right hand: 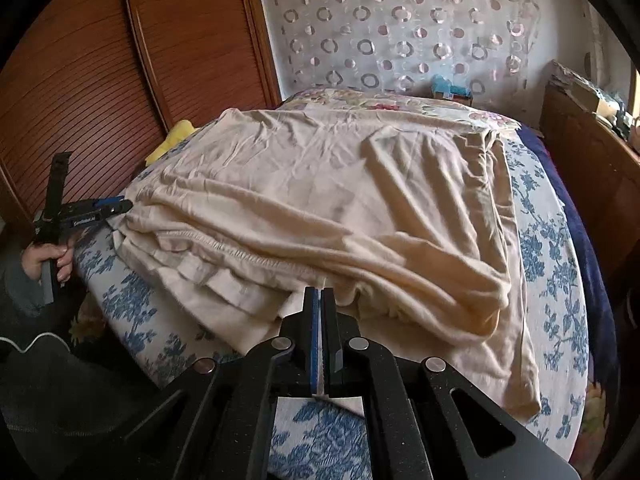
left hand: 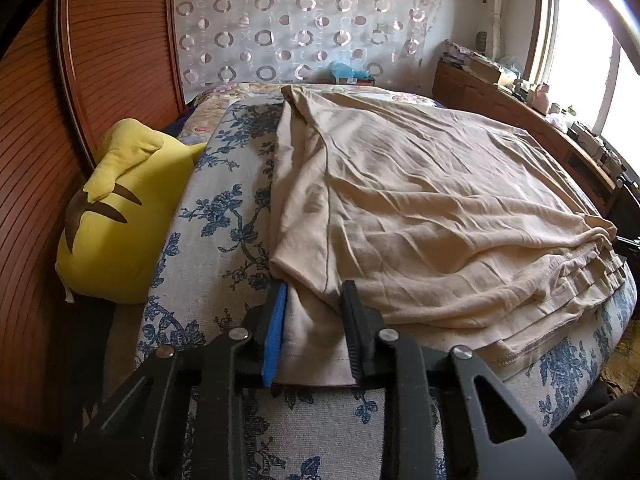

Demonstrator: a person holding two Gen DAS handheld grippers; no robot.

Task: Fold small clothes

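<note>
A large beige garment (left hand: 420,200) lies wrinkled and partly folded across the floral bed cover (left hand: 224,216). In the left wrist view my left gripper (left hand: 314,286) has the garment's near left edge filling the gap between its blue pad and black finger. Seen from the right wrist, the left gripper (right hand: 124,206) sits at the cloth's left edge, where wrinkles gather toward its tip. My right gripper (right hand: 319,290) is shut at the garment's (right hand: 320,184) near edge, with a thin strip of pale fabric pinched between its pads.
A yellow plush toy (left hand: 120,216) leans between the bed and the brown slatted wardrobe doors (left hand: 120,40) on the left. A wooden shelf (left hand: 520,120) cluttered with small items runs along the right under a bright window. A person's hand (right hand: 52,260) holds the left gripper's handle.
</note>
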